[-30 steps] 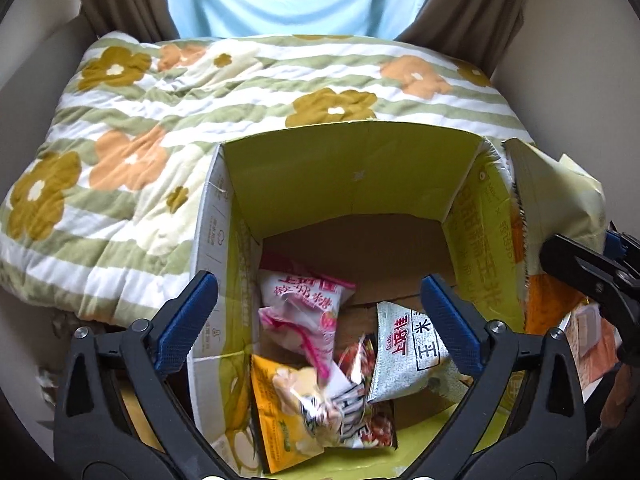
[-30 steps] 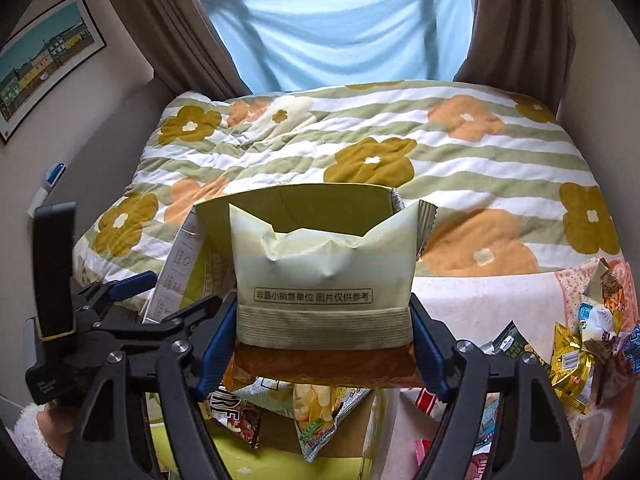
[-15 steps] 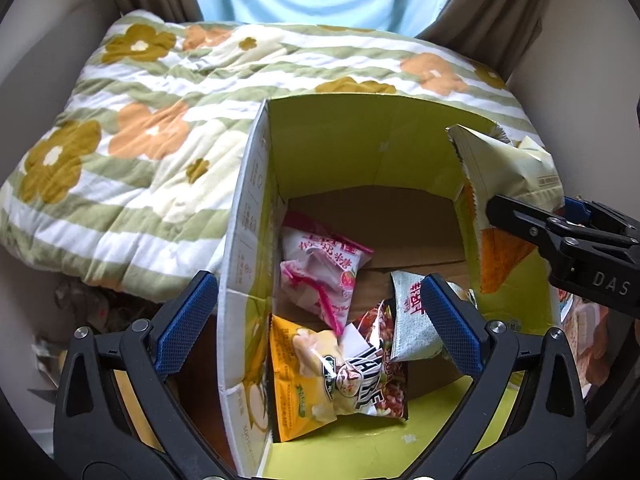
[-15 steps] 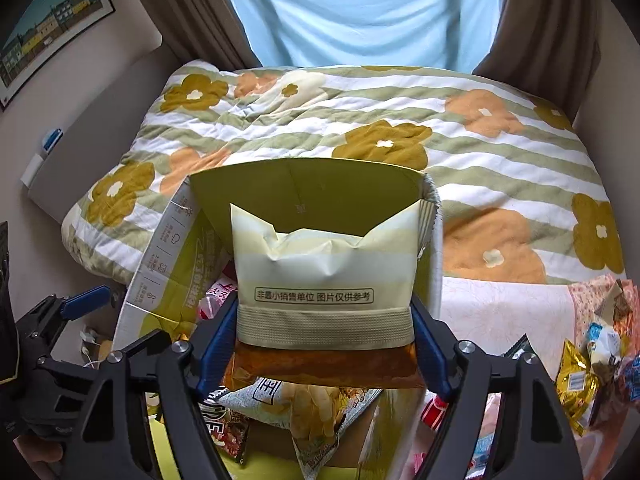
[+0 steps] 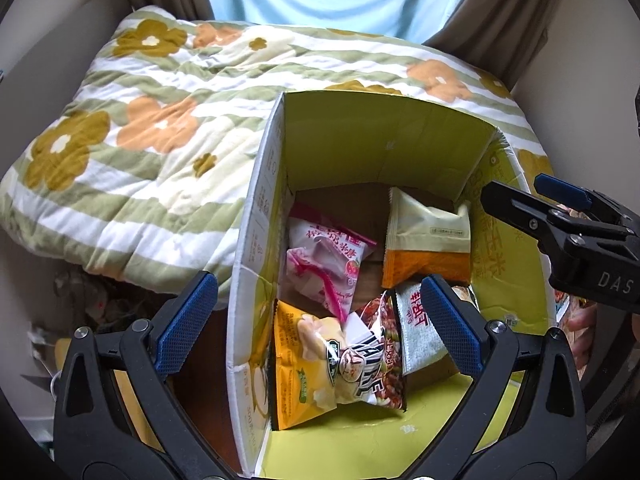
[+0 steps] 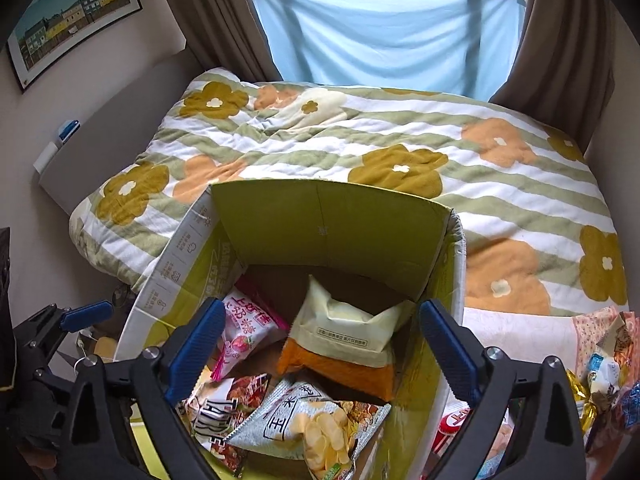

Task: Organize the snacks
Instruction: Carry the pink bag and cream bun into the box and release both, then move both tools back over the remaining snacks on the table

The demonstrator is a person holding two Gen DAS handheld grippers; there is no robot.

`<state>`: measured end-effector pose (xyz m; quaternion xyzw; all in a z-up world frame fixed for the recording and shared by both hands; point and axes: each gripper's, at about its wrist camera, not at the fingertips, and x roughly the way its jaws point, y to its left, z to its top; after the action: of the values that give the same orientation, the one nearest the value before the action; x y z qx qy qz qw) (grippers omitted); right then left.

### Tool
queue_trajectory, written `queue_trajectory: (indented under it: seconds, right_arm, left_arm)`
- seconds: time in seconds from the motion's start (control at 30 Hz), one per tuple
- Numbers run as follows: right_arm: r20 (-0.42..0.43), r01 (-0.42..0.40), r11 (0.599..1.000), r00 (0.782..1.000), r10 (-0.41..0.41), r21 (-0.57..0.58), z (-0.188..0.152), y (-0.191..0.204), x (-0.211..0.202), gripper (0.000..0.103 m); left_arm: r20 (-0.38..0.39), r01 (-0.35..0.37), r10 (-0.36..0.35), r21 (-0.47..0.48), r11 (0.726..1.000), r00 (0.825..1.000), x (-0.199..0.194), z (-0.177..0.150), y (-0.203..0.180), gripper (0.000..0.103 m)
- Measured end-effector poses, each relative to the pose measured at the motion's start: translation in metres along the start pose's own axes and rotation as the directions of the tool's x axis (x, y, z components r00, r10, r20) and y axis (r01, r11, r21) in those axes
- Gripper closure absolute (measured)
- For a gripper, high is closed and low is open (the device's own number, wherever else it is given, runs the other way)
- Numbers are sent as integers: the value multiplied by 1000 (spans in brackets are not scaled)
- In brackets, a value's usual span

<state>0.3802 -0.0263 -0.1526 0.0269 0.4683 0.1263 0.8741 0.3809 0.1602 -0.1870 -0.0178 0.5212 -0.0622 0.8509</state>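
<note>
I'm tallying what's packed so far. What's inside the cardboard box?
In the cardboard box: a pink candy bag, a cream-and-orange bag, a yellow bag, a dark nut bag and a grey chip bag. They overlap, so anything beneath is hidden.

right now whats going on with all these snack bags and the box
A person with a handheld gripper in each hand is sorting snack packets into a yellow-green cardboard box set against a flowered bed quilt. The right gripper is open and empty above the box, and a cream and orange packet lies inside, leaning toward the far right corner. The left gripper is open too, holding nothing. A pink candy bag and a few other packets are in the box, with more snacks waiting outside to the right.
</note>
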Motion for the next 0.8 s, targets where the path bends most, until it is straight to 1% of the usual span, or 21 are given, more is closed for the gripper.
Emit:
queue_trajectory:
  seconds: [0.13, 0.23, 0.33, 0.5, 0.57, 0.67, 0.8]
  right_arm:
    - [-4, -3, 1000, 1000, 3, -7, -7, 3, -5, 6]
    - [-5, -24, 1000, 1000, 24, 6, -10, 6, -12, 6]
    - [0, -24, 1000, 1000, 24, 7, -13, 9, -23, 6]
    - [20, -9, 999, 1000, 9, 31, -18, 9, -43, 6]
    - [41, -1, 999, 999, -1, 43, -20, 8, -55, 6]
    - [50, 5, 998, 999, -7, 55, -23, 6, -72, 6]
    - [94, 17, 997, 995, -24, 75, -29, -3, -105, 6]
  left_arm:
    - [-2, 0, 0, -5, 1000, 1000, -5, -5, 1, 2]
    - [12, -3, 3, 0, 1000, 1000, -14, -7, -1, 2]
    - [29, -8, 8, 9, 1000, 1000, -24, -10, -3, 2]
    - [57, 3, -6, 46, 999, 998, -39, -13, -12, 2]
    - [66, 20, -25, 72, 997, 998, -45, -14, -19, 2]
    - [79, 49, -57, 103, 994, 995, -57, -15, -30, 2]
    - [102, 78, -93, 136, 988, 990, -73, -18, -53, 2]
